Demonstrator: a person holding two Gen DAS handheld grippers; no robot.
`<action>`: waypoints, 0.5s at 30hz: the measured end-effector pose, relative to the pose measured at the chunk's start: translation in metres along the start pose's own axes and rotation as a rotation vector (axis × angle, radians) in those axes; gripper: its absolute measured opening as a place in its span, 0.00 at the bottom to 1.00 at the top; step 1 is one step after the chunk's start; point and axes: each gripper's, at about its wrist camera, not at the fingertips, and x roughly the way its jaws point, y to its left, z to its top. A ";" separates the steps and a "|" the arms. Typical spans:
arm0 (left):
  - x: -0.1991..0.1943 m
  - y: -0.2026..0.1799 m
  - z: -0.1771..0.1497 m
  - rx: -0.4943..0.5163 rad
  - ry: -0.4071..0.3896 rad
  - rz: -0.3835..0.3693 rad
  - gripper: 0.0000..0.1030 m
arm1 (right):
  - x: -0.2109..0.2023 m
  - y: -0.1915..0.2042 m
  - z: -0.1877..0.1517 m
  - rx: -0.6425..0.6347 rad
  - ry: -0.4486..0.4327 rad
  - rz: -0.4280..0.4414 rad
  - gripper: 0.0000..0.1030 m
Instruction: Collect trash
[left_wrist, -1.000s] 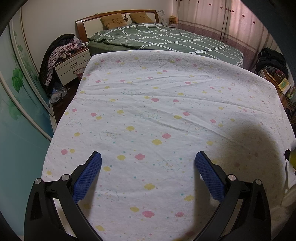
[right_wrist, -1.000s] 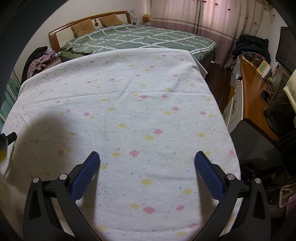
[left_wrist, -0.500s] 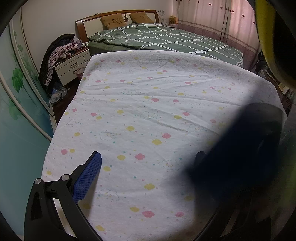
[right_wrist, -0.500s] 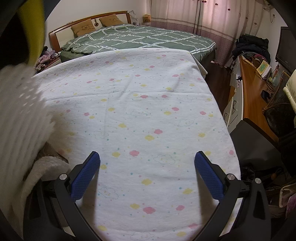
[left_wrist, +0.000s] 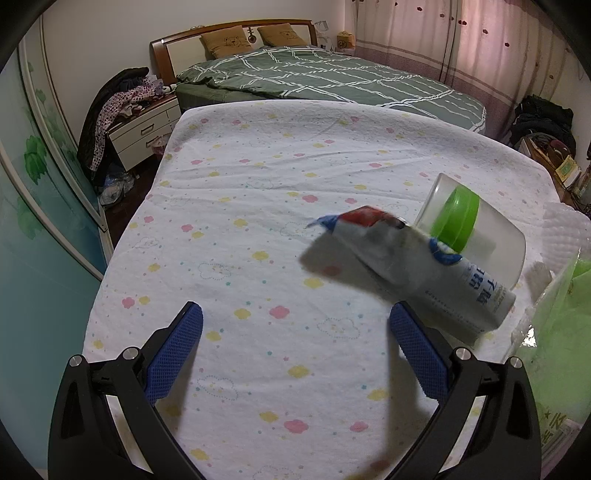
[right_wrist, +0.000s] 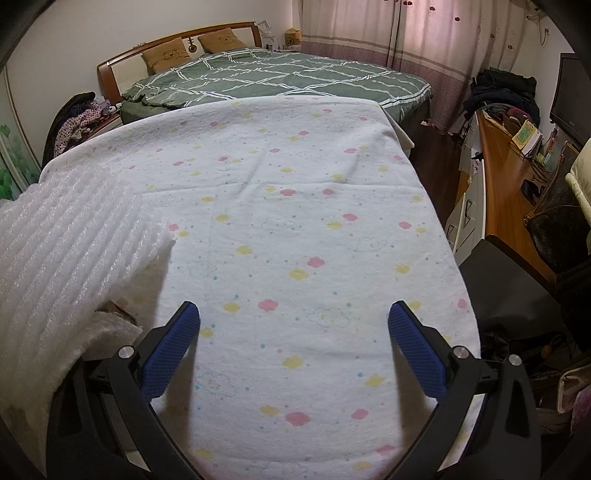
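Left wrist view. The left gripper (left_wrist: 295, 325) hangs over the flower-print sheet (left_wrist: 258, 206), jaws spread wide with nothing between them. Trash lies toward the sheet's right edge: a crumpled grey wrapper (left_wrist: 373, 247) overlaps a white printed bottle (left_wrist: 476, 291), whose lower end sits just beside the right blue pad (left_wrist: 415, 343). Behind the bottle is a clear cup (left_wrist: 495, 247) with a green lid (left_wrist: 458, 218). A green plastic bag (left_wrist: 557, 325) and white foam wrap (left_wrist: 565, 229) crowd the frame's right margin. The sheet's left and far portions are bare; its left edge drops toward a nightstand (left_wrist: 142, 129).

Right wrist view. The right gripper (right_wrist: 294, 325) is likewise spread wide and holds nothing. White foam wrap (right_wrist: 70, 243) covers the sheet's (right_wrist: 314, 206) left side, reaching down beside the left pad (right_wrist: 171, 343). The centre and right of the sheet are bare up to its right edge, beyond which stands a wooden desk (right_wrist: 506, 184).
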 end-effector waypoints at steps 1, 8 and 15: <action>0.001 0.001 0.000 0.000 0.000 0.000 0.97 | 0.000 0.000 0.000 0.000 0.000 0.000 0.95; 0.000 0.000 0.000 0.000 0.000 0.000 0.97 | 0.000 0.000 0.000 0.000 0.000 0.000 0.95; 0.000 0.000 0.000 0.000 0.000 0.000 0.97 | 0.000 0.000 0.000 0.000 0.000 0.000 0.95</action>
